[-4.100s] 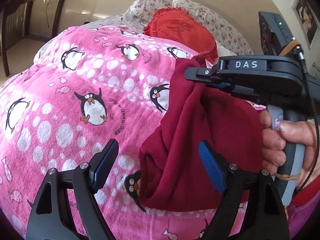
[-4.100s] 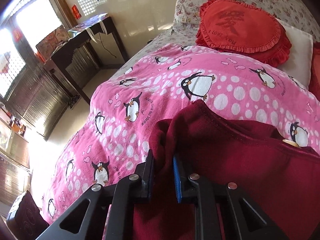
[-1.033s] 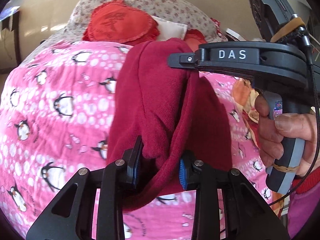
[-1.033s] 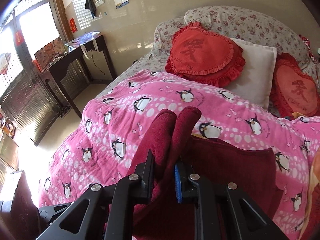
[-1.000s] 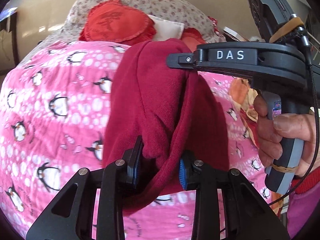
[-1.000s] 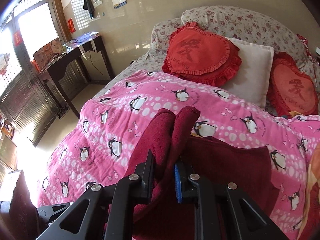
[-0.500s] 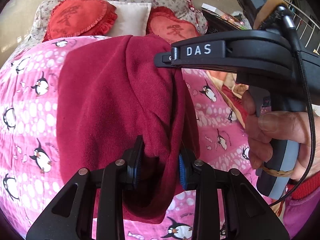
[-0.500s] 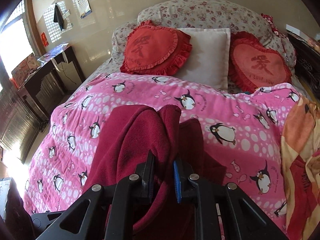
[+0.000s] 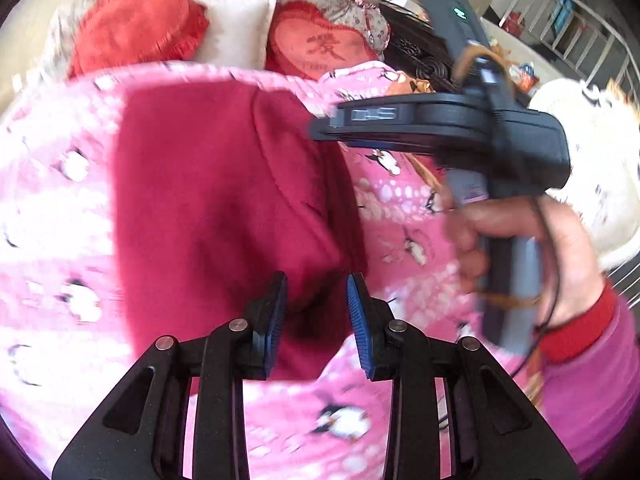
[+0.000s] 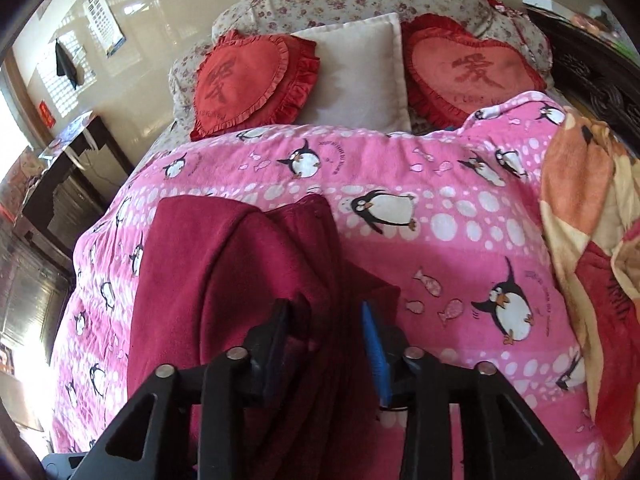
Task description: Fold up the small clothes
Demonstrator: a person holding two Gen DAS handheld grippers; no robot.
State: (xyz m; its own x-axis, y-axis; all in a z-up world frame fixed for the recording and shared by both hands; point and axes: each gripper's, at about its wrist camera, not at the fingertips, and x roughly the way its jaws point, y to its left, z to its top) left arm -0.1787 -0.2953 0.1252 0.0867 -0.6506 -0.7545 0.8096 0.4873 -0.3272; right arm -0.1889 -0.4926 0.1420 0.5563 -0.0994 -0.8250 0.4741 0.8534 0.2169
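Maroon garment (image 10: 224,280) lies folded on the pink blanket (image 10: 440,248). Left gripper (image 9: 316,312) and right gripper (image 10: 326,340) gape, apparently releasing it to settle.

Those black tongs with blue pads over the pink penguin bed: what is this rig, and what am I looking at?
No robot here: a person holds a pair of hand tongs in each hand, each with a camera looking along its fingers. One picture comes from the left tongs, the other from the right tongs. A dark red fleece garment lies on the pink penguin-print blanket. Both tongs stand open around its near edge, gripping nothing. Behind are two red heart-shaped cushions and a white pillow.
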